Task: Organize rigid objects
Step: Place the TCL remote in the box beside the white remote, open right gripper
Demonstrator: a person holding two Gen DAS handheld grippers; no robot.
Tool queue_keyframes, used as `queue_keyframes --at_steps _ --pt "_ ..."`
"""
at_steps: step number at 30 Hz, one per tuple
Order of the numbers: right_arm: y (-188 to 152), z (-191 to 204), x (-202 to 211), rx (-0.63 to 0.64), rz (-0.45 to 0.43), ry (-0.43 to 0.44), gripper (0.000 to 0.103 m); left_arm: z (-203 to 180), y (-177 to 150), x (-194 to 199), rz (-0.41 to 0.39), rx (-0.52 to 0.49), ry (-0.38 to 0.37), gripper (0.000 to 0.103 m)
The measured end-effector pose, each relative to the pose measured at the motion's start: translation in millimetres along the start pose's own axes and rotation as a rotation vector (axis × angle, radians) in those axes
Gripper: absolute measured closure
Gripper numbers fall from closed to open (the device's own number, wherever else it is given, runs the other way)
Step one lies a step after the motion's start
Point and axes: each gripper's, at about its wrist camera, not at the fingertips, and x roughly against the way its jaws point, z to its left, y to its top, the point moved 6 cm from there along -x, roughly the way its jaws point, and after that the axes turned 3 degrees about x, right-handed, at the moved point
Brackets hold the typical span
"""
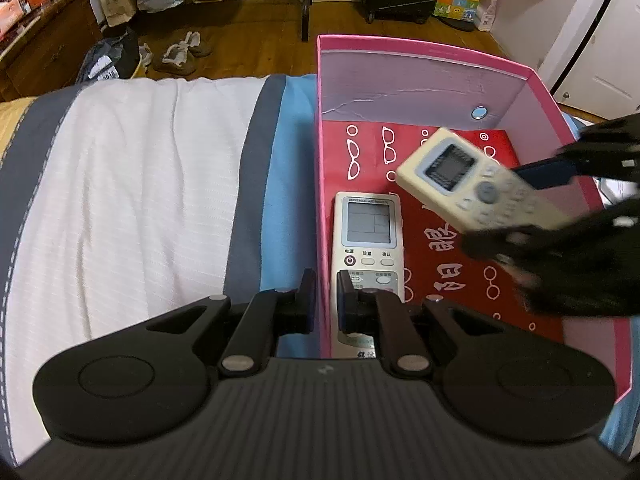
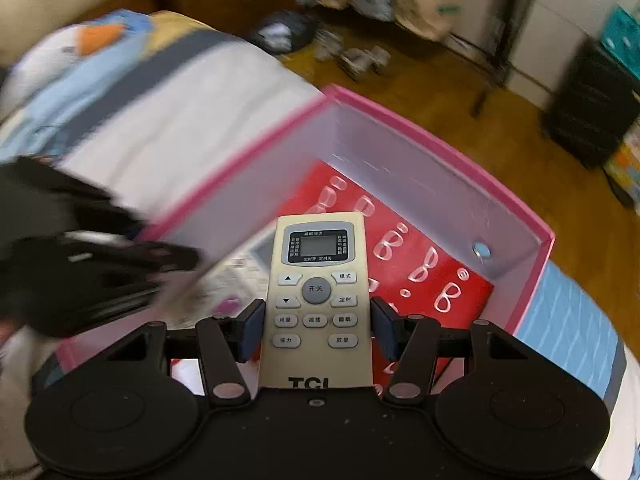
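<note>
Bedside pink box [image 1: 400, 46] — right hand-held gripper [image 2: 318, 330] clamps "TCL" remote [image 2: 316, 300]; left hand-held gripper [image 1: 323, 300] pinches box wall, seemingly.

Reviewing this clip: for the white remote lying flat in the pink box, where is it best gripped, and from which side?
Grip the white remote across its narrow width, mid-body by the buttons, coming from above. It lies flat, face up, hard against the pink box wall, so one finger would probably have little room on that side. The left gripper clamps that wall there.
</note>
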Motion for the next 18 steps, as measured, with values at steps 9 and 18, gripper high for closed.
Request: queue_keyframes --at_steps 9,18 --pt "-2 -16 -44 -0.104 0.079 -0.107 0.042 -3 -2 -4 0.007 -0.007 0.002 0.094" --pt "-15 -26 -33 -0.27 0.094 0.105 0.058 -2 -1 -3 0.002 -0.003 -0.002 0.094"
